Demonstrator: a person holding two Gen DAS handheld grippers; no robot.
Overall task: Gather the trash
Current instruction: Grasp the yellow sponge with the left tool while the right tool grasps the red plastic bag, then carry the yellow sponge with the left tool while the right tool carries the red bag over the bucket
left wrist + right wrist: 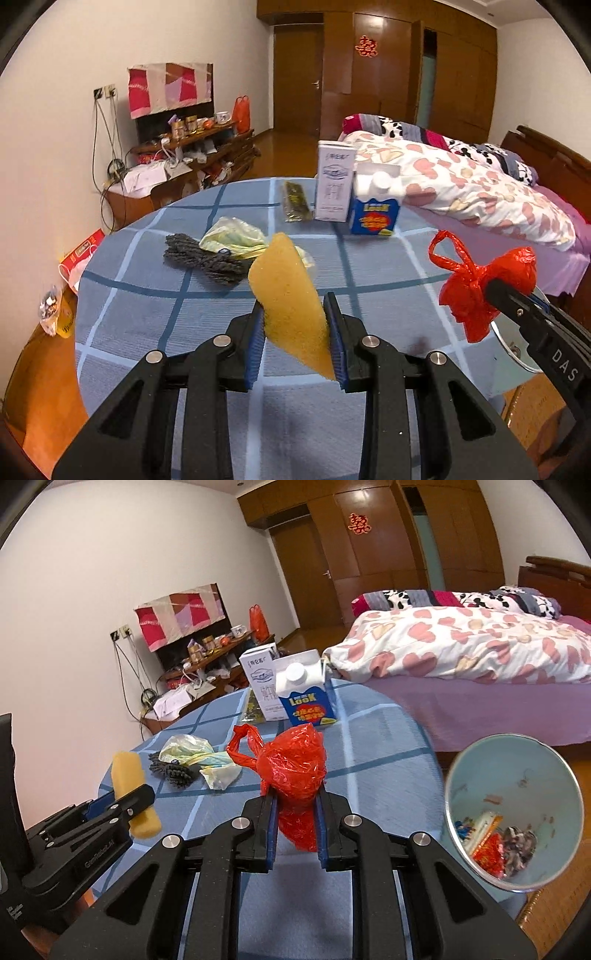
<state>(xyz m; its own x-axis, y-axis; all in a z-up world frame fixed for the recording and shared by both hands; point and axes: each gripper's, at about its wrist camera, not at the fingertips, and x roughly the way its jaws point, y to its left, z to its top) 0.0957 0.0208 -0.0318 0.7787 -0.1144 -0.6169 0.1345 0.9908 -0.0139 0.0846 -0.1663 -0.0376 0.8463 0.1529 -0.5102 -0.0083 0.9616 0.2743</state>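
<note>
My left gripper (295,314) is shut on a yellow sponge (288,295), held tilted above the blue checked tablecloth (147,325). In the right wrist view the same sponge (127,775) shows at the left, pinched in the left gripper (129,801). My right gripper (295,801) is shut on a crumpled red plastic bag (295,764), lifted off the table; the left wrist view shows this red bag (476,291) at the right. Right of the table stands a round bin (513,812) with trash at its bottom.
On the table lie a pale crumpled bag (236,236), a dark grey cloth (199,254), a green packet (293,201), a white carton (334,182) and a blue carton (375,216). A bed (461,657) stands to the right, a cluttered wooden cabinet (184,162) by the wall.
</note>
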